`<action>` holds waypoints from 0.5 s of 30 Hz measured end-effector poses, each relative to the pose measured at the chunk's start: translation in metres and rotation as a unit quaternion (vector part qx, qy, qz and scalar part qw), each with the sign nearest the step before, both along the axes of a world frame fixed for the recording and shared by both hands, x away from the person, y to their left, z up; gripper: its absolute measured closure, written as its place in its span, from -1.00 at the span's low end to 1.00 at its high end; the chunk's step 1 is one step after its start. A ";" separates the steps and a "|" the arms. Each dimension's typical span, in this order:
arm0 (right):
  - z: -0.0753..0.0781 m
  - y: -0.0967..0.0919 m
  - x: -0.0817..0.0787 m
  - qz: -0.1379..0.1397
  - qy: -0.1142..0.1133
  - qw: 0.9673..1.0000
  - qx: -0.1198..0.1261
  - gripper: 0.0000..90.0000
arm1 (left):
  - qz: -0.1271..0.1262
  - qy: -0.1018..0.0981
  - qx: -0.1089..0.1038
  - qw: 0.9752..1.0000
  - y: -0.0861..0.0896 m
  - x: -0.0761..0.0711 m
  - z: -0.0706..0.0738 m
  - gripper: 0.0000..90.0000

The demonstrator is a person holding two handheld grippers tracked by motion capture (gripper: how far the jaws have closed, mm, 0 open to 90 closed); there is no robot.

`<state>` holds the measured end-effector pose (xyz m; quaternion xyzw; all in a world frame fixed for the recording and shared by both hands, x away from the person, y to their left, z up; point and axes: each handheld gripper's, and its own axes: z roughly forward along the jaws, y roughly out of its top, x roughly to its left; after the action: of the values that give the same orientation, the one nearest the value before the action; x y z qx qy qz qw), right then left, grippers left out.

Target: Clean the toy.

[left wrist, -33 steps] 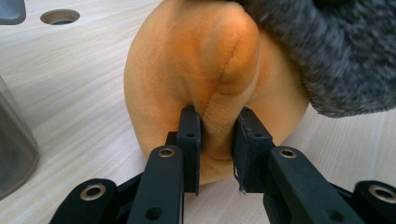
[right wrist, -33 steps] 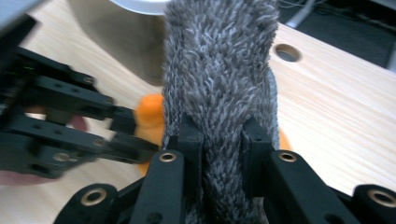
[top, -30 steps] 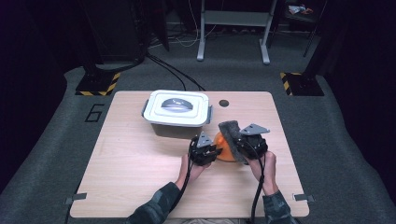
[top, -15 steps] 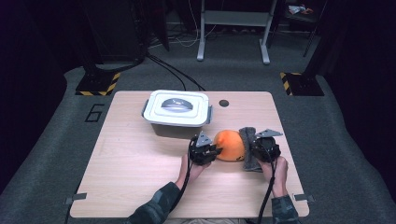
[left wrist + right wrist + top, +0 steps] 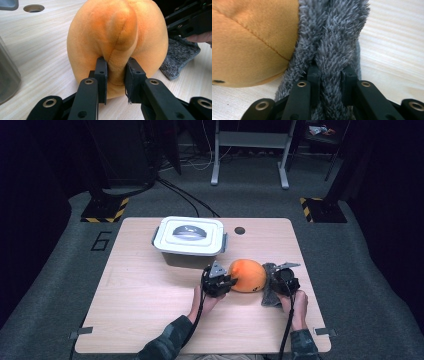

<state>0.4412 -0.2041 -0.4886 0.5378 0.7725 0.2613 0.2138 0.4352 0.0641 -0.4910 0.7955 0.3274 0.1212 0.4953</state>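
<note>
Pinching orange plush toy point(image 5: 247, 275) with left tool point(image 5: 223, 282), right tool point(image 5: 273, 287) clamping grey fur point(image 5: 332, 45), table edge point(image 5: 320, 340) near.

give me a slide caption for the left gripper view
Left claw pinching a seam fold of the orange plush toy on the wooden table.

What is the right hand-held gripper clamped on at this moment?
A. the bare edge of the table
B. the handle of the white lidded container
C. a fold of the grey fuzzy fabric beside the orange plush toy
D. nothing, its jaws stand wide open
C: in the right gripper view the right hand-held gripper pinches a fold of grey fuzzy fabric lying against the orange plush toy.
</note>
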 end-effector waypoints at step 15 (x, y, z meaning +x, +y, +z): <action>0.076 0.025 -0.041 0.049 -0.120 0.992 0.005 0.66 | 0.005 0.003 -0.005 1.000 0.001 0.001 0.001 0.65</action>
<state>0.3999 -0.1791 -0.4123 0.4651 0.7655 0.3376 0.2894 0.4359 0.0648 -0.4897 0.7915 0.3340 0.1193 0.4977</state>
